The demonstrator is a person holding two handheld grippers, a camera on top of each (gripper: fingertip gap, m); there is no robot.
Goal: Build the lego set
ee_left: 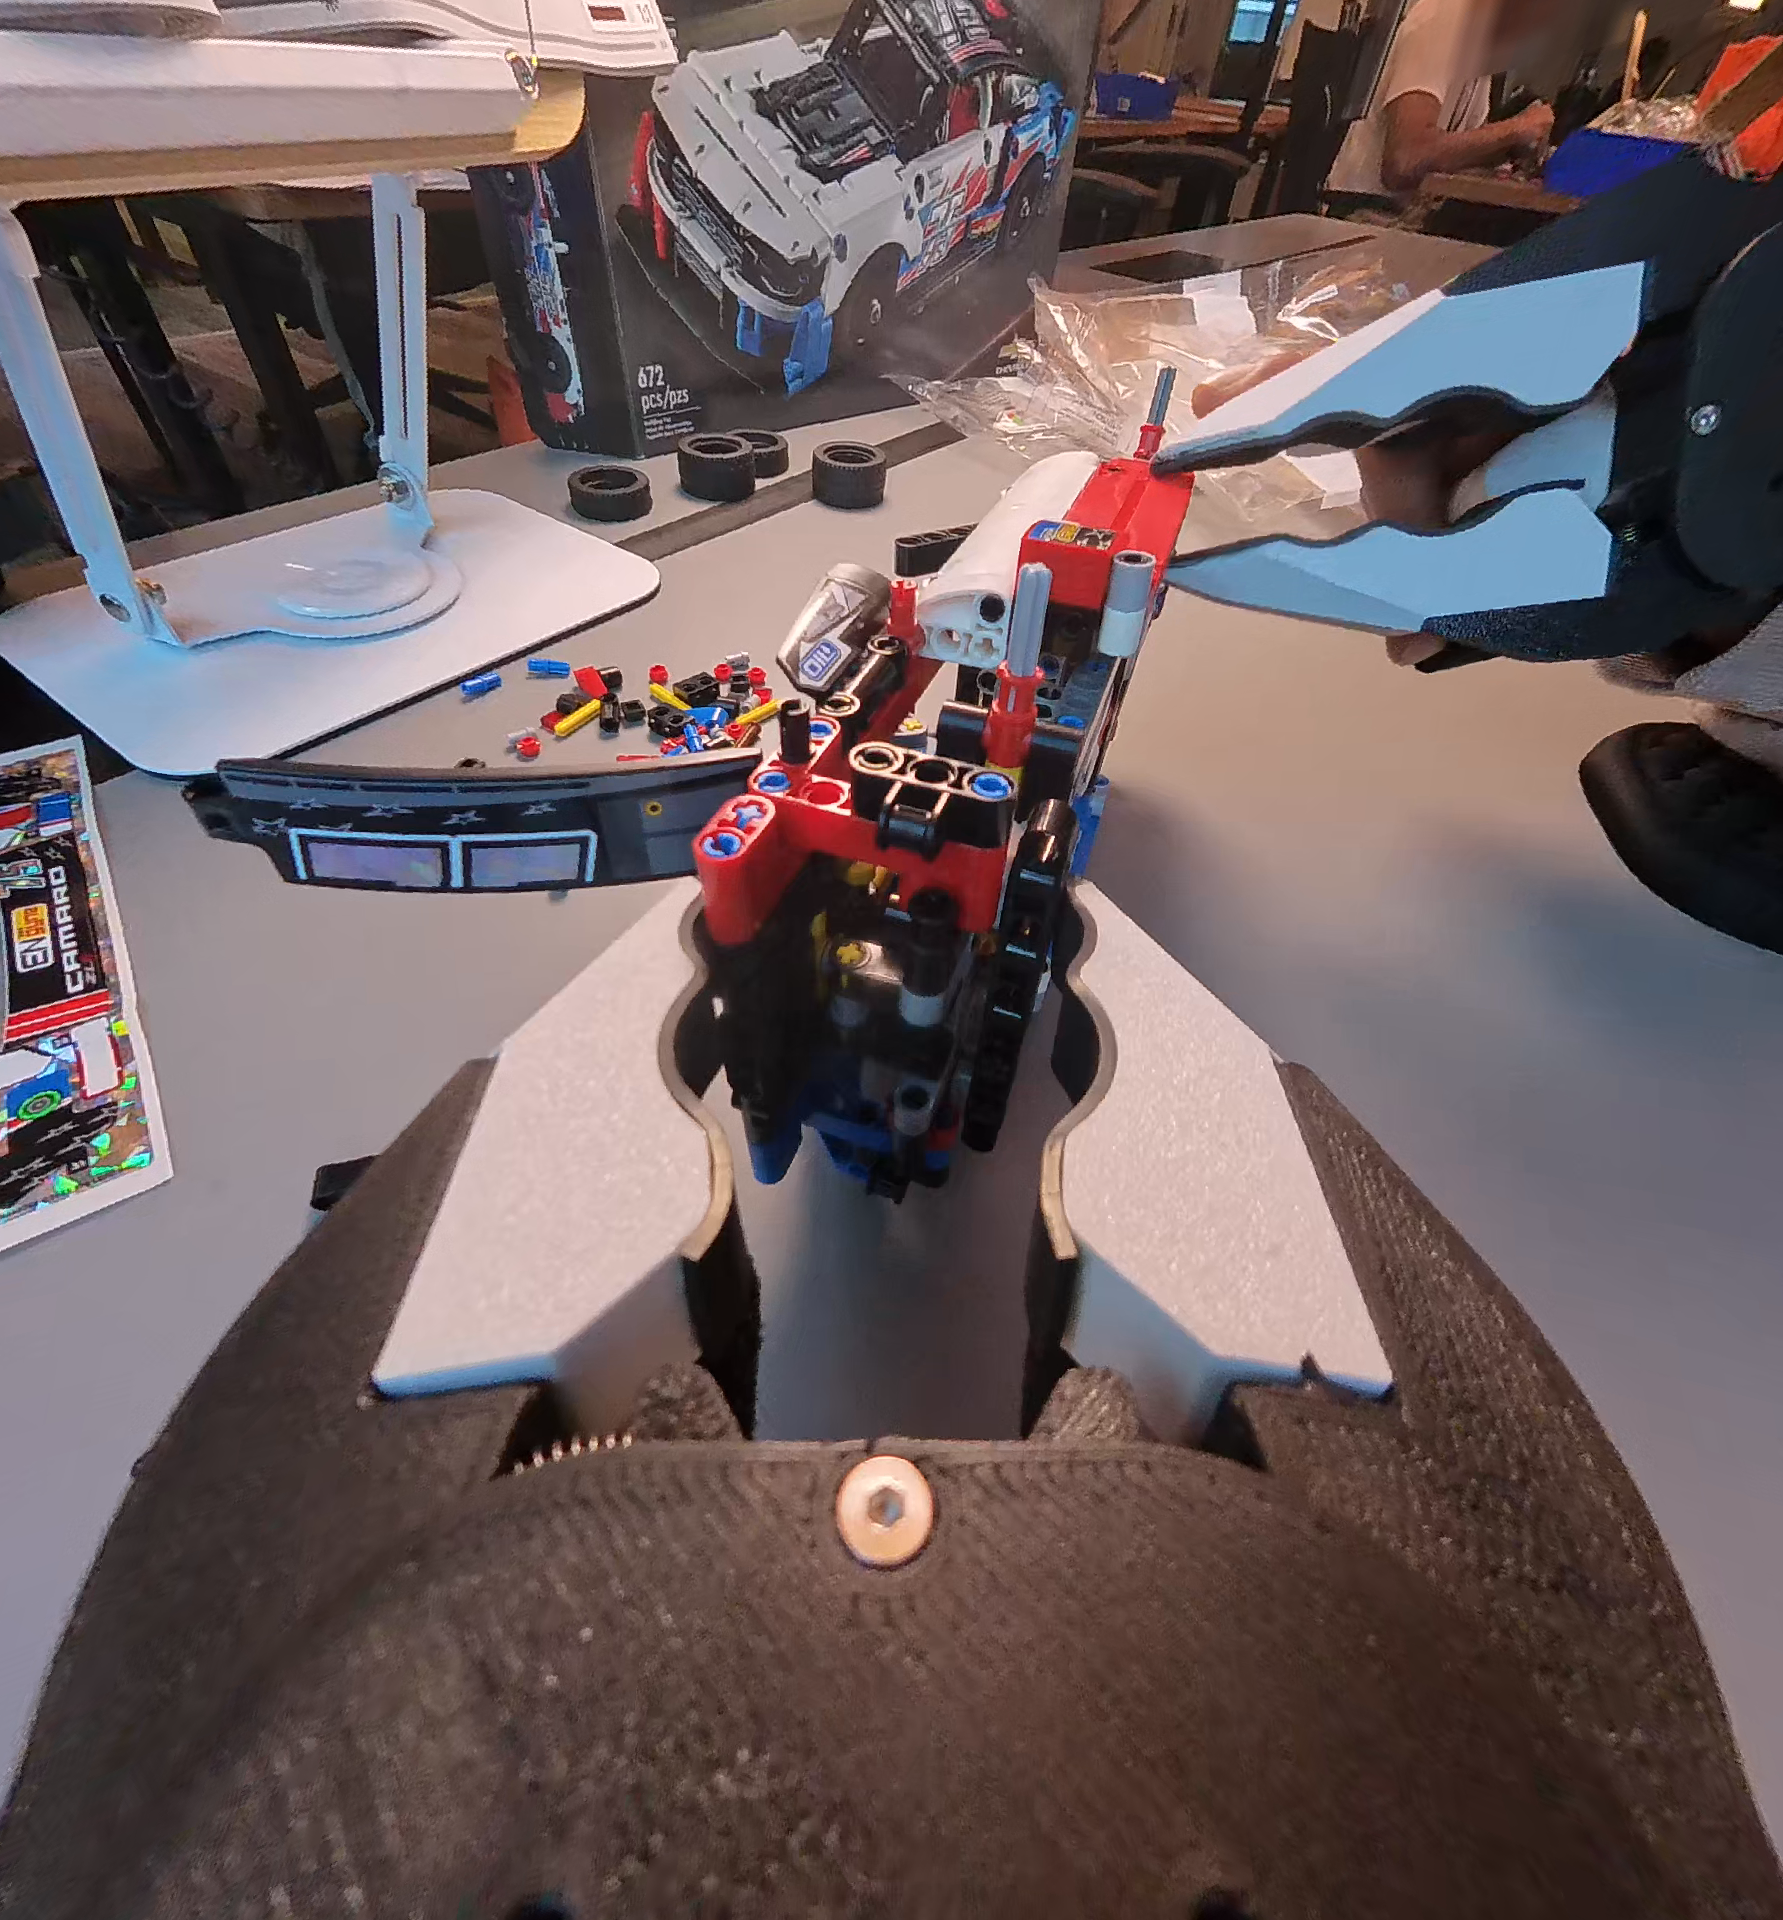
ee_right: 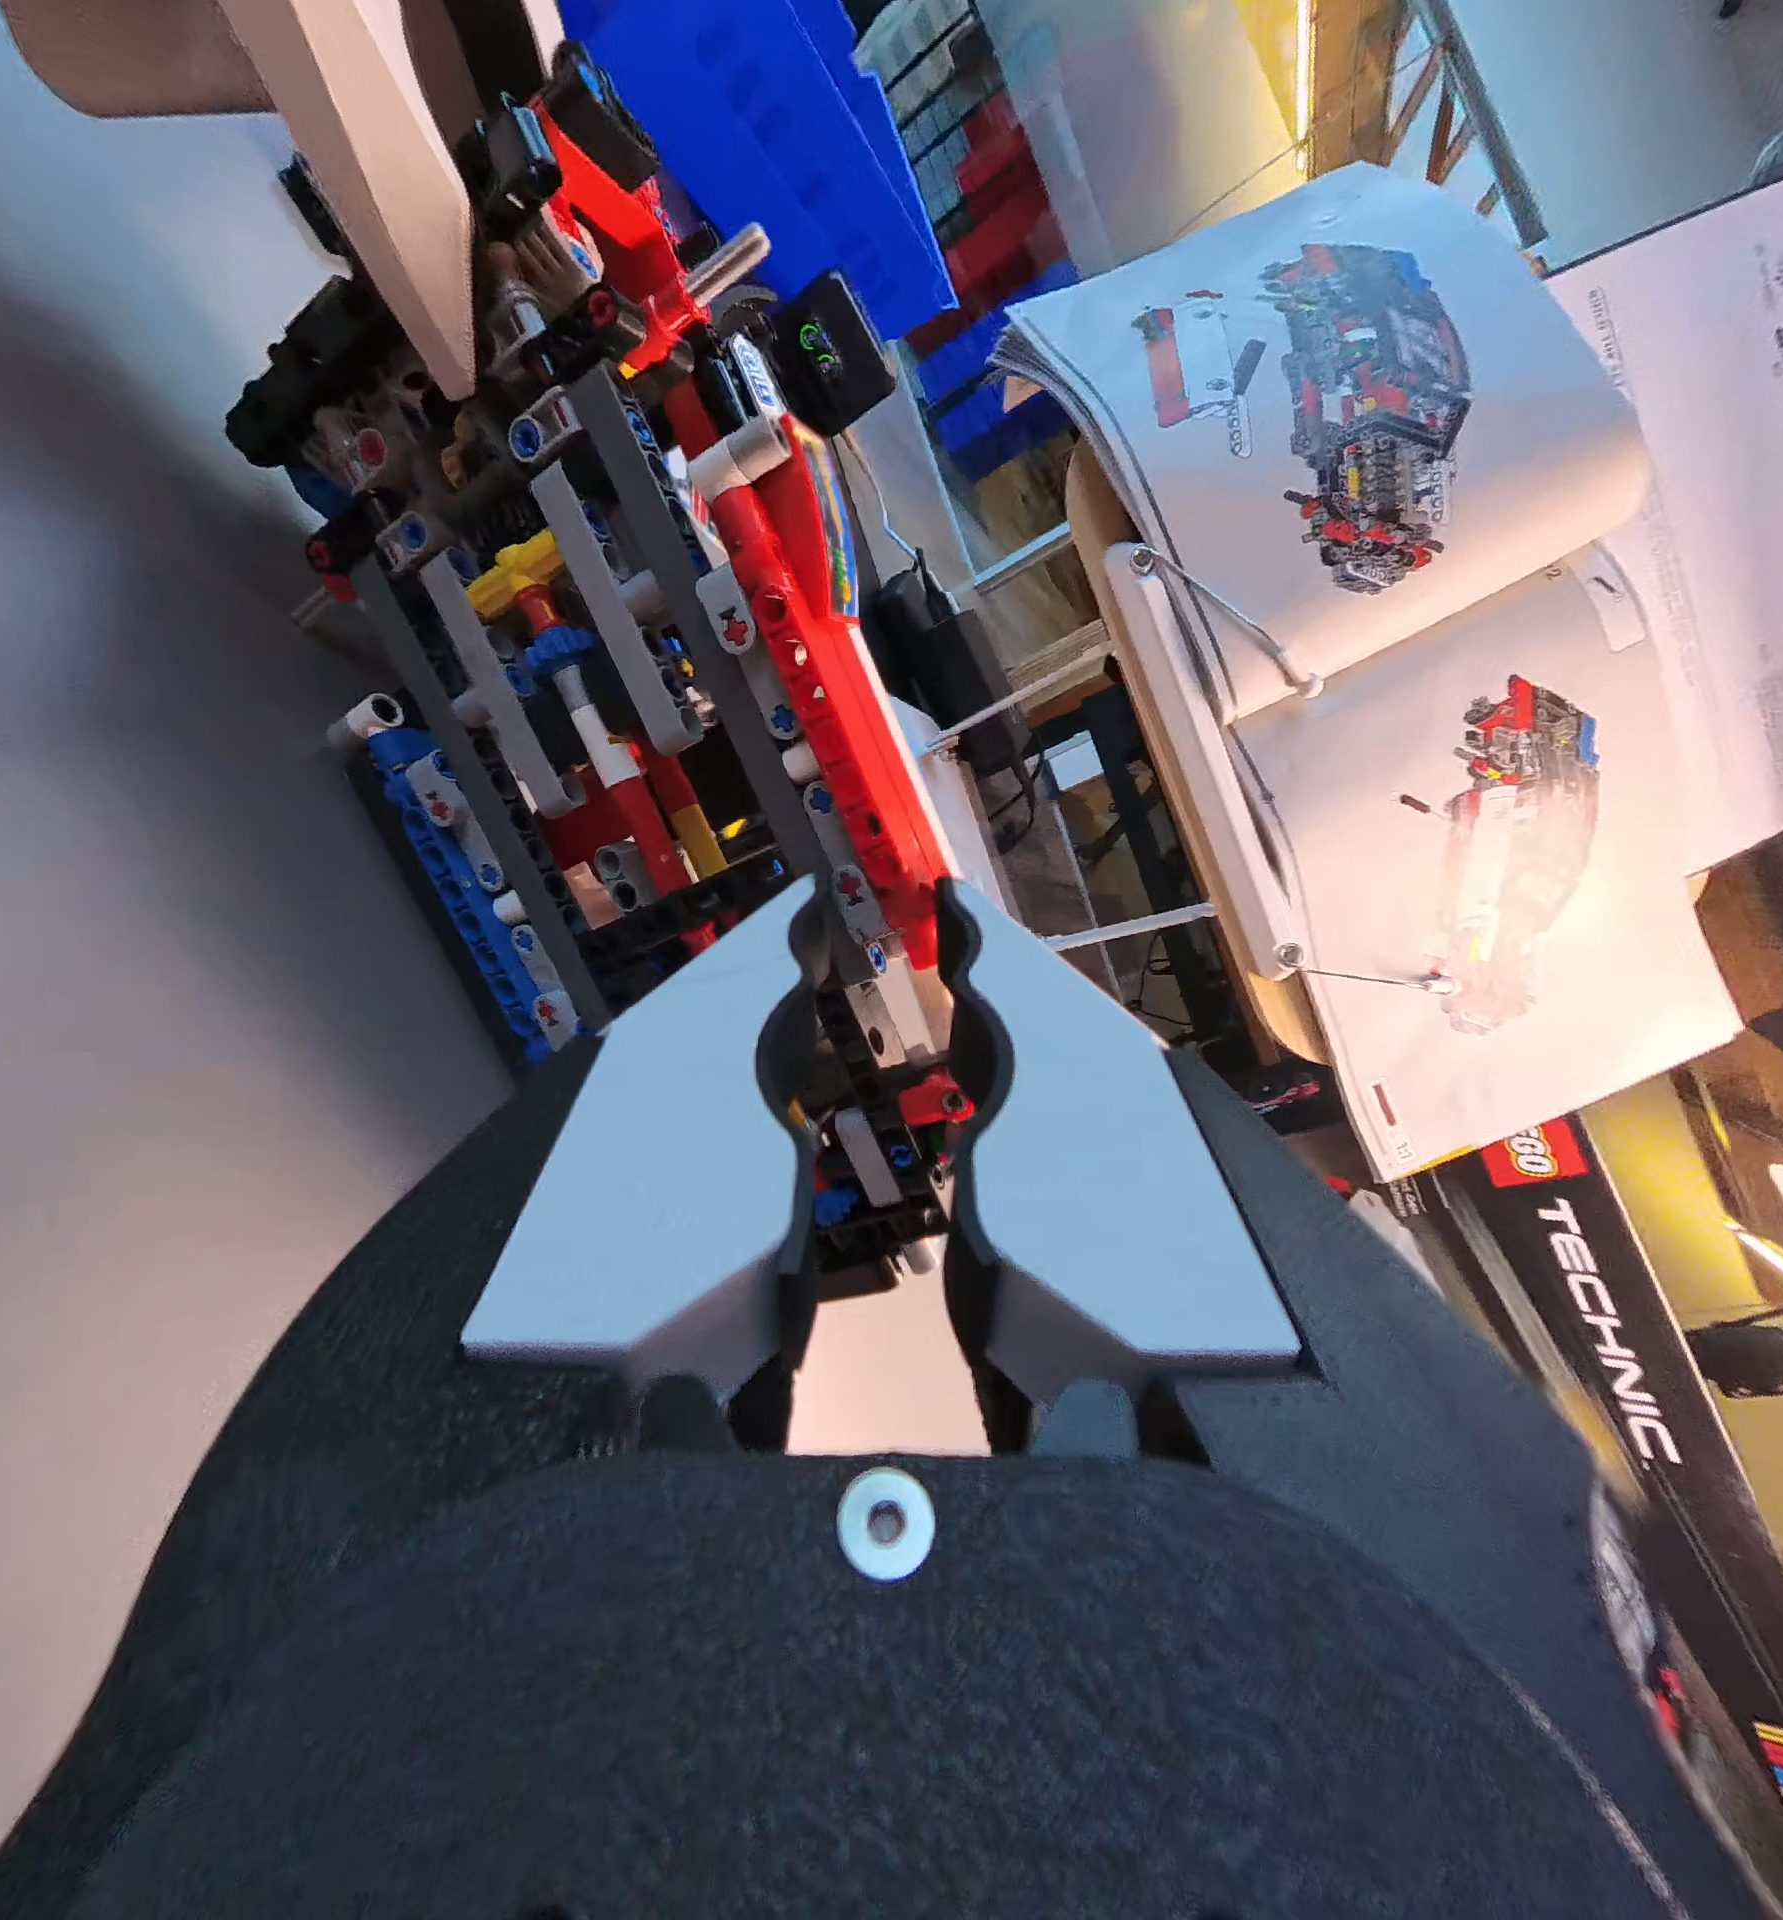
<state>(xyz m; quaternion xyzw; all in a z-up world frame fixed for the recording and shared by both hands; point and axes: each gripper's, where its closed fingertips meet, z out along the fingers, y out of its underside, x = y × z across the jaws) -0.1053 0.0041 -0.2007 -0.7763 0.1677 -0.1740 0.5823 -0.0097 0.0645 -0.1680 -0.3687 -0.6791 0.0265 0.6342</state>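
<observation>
left wrist view: both jaws clamp the lego car [ee_left: 897, 831], loose parts [ee_left: 648, 707] behind.

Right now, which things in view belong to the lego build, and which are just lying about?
Part of the job:
- half-built car, held by left gripper and right gripper
- loose small pieces
- four tyres
- black window panel
- sticker sheet
- instruction booklet on its stand

Lying about:
- set box
- empty plastic bags

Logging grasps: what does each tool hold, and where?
Both hold the car chassis: left tool its near end, right tool the far red end.
</observation>
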